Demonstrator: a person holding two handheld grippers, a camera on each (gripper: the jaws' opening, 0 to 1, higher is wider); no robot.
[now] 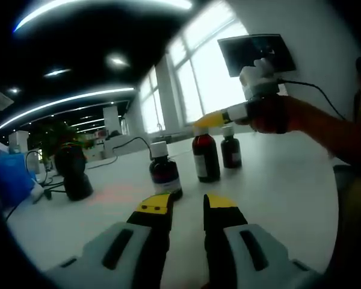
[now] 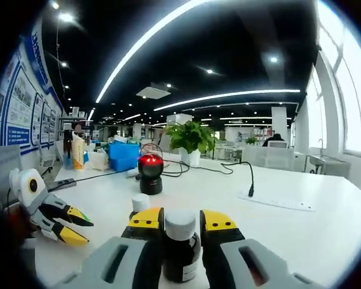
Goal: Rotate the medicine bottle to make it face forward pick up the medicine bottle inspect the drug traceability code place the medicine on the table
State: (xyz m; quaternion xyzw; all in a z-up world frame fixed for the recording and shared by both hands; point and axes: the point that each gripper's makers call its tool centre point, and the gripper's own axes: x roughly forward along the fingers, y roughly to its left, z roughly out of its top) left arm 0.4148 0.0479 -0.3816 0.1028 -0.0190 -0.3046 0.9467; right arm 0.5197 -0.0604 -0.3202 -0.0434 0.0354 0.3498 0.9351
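now the right gripper (image 2: pixel 182 224) straddles a bottle (image 2: pixel 180 244), contact unclear; tilting may topple its neighbour (image 2: pixel 141 203). left gripper (image 1: pixel 188 206) waits open.

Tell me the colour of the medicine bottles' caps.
White caps, clearest in the right gripper view, on the bottle between the right claw's jaws.

Pale grey left gripper (image 1: pixel 186 208), right gripper (image 2: pixel 181 224), black jaws, yellow tips, black glove (image 1: pixel 271 114)
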